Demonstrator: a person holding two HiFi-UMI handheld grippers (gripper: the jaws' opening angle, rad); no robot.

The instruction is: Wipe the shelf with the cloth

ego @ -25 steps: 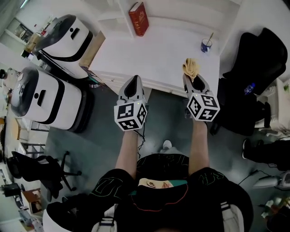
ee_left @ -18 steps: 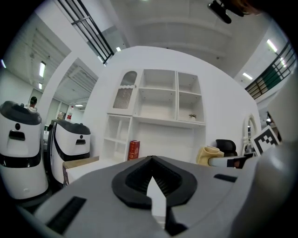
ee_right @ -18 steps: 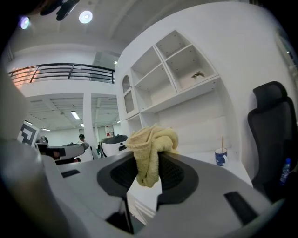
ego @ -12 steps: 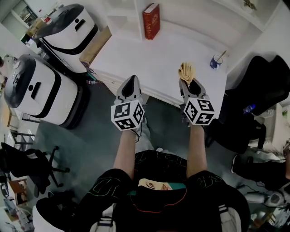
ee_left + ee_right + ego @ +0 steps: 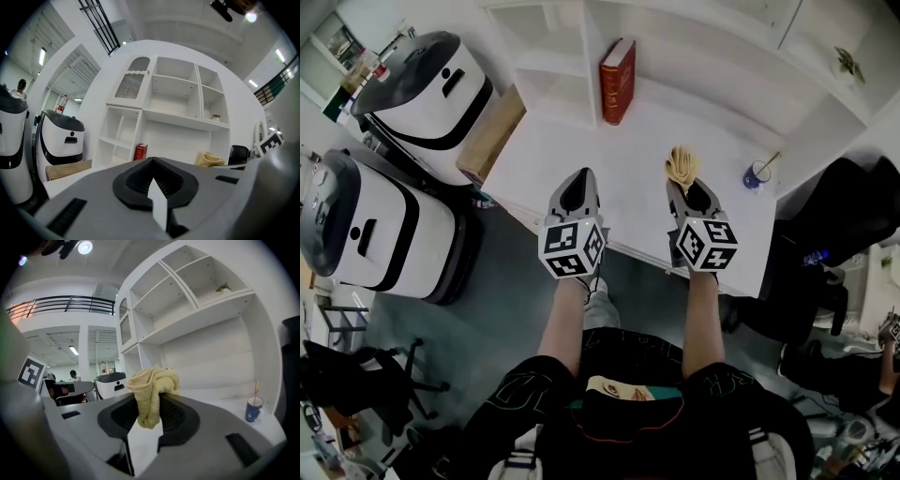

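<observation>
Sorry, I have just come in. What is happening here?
A person holds a gripper in each hand at a white shelf unit. The right gripper is shut on a yellow cloth, held over the desk surface. The left gripper is shut and empty. A red book and a blue cup stand nearby.

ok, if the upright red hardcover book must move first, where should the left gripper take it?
Pinch the red hardcover book across its thickness, high on the edge facing the room, coming straight in from the open front. It stands upright close beside the white shelf divider, so a side approach looks blocked. The left gripper is shut and empty; open it first.
</observation>
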